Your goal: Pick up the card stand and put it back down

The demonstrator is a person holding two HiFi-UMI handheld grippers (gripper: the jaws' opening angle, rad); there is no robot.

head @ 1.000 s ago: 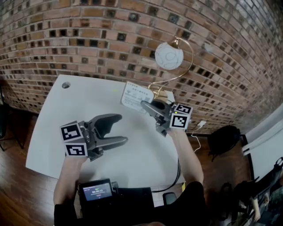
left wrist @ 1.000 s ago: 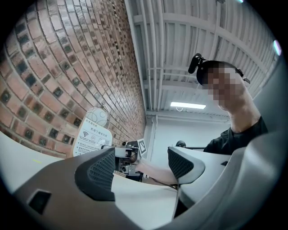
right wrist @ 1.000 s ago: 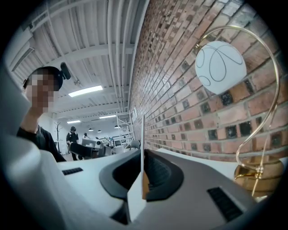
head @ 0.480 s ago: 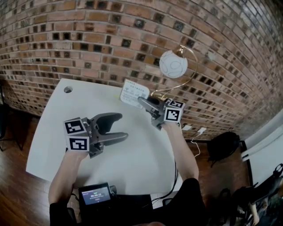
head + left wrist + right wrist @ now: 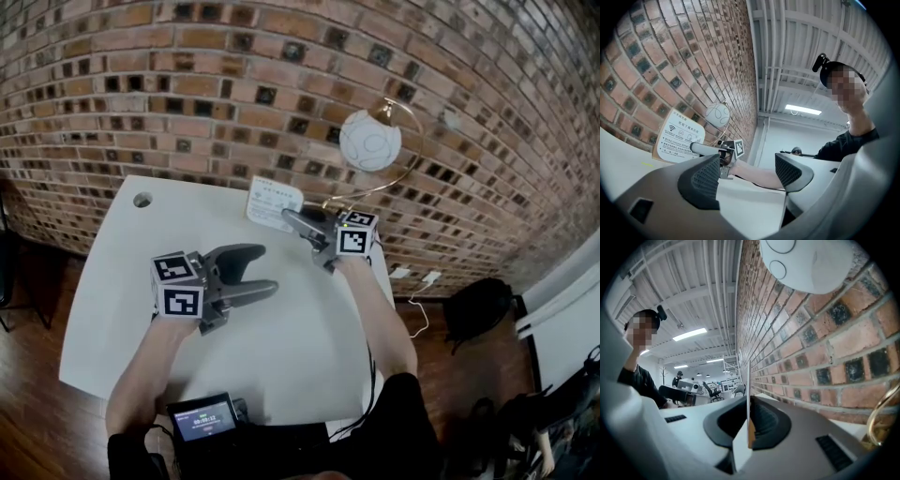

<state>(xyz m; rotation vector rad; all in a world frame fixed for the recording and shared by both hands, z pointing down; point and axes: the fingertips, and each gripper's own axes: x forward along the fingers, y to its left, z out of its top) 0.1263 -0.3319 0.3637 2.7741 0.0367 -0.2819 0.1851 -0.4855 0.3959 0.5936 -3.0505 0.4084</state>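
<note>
The right gripper (image 5: 289, 217) is clamped on the thin white printed card stand (image 5: 273, 202), held edge-on between its jaws. The pickup looks done; setting down and release remain. The left gripper (image 5: 265, 270), jaws apart, holds nothing.

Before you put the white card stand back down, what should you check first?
1. Right gripper shut on the thin white printed card stand: ok.
2. Left gripper open, nothing between its jaws: ok.
3. White table bare in front of the stand: ok.
4. Stand apart from the white globe lamp on its gold curved arm: ok.
5. Stand's foot touching the table or lifted off it: cannot tell.
</note>
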